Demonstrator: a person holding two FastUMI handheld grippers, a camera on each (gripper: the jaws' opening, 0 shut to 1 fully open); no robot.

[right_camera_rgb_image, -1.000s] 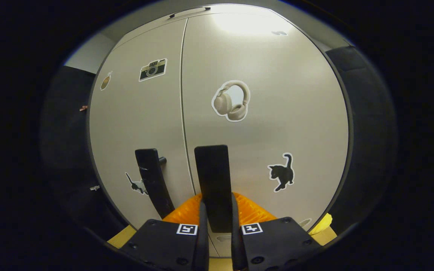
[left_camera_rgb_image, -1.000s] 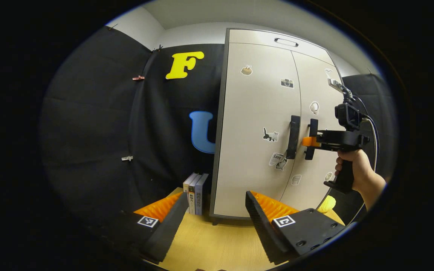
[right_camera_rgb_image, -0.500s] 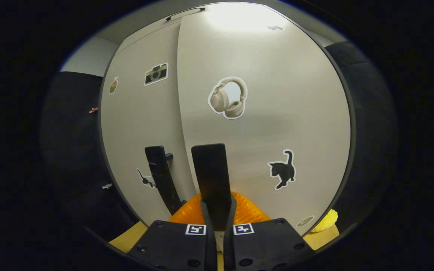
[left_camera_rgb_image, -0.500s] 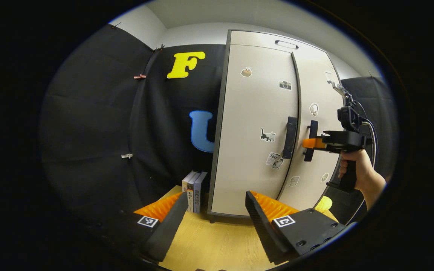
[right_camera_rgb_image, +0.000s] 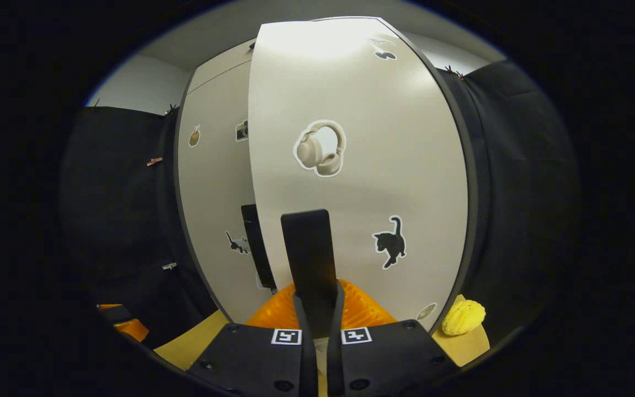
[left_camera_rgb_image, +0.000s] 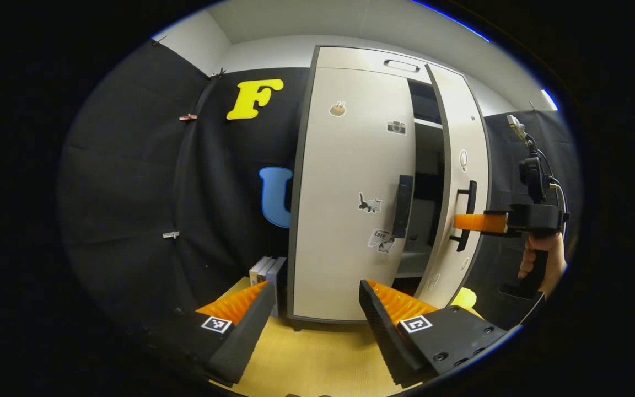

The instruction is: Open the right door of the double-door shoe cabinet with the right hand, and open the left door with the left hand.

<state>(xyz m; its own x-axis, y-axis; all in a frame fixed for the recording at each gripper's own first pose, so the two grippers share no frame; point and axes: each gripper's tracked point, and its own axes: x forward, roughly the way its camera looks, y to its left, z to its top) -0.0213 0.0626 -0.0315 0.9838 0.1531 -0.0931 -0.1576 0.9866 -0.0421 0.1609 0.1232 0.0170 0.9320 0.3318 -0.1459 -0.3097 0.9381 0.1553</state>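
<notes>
My left gripper (left_camera_rgb_image: 312,325) carries ridged, sawtooth-faced fingers (left_camera_rgb_image: 383,325) on flat dark plates, each plate bearing a small square black-and-white marker (left_camera_rgb_image: 415,323) and round screw heads near its outer edge. My right gripper (right_camera_rgb_image: 317,331) has the same plates, markers and screws. Seen from the left gripper view, it (left_camera_rgb_image: 474,222) has a pistol-style handle beneath the body, a small camera block mounted above, and a looping cable beside it. My hand (left_camera_rgb_image: 541,262) is bare.

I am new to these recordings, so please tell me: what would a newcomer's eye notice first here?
First, the tall beige shoe cabinet's right door, swung partly open, with the right gripper shut on its black bar handle. Next, the headphones sticker and black cat sticker on that door. The left gripper hovers open before the closed left door.
</notes>
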